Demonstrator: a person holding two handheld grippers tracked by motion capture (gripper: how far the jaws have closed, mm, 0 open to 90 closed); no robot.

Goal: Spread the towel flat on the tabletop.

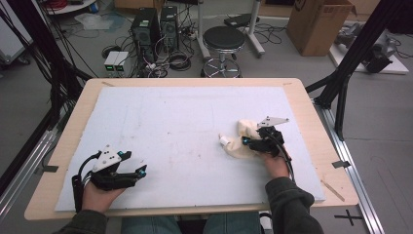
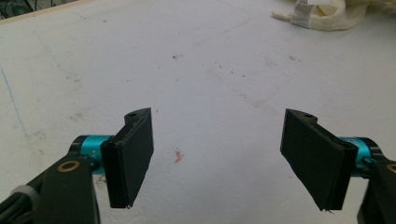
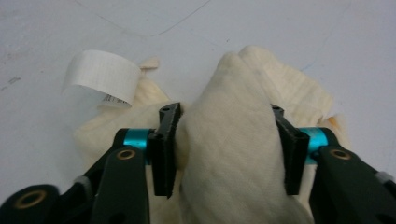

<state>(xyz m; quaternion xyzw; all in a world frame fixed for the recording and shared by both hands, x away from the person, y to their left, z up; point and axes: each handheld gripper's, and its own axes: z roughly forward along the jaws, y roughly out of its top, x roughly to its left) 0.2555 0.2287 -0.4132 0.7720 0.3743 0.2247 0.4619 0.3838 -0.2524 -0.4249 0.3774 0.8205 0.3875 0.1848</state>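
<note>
My right tool (image 3: 224, 149) had its jaws around a raised fold of the cream cloth (image 3: 233, 140), which lay bunched on the white foam mat (image 1: 170, 122) covering the worktop. My left tool (image 2: 219, 158) hung wide and empty, well apart from the cloth. I judged a firm pinch low on the fold best. The weave looked soft and crinkled, its white label (image 3: 102, 74) stiff and curled.
</note>
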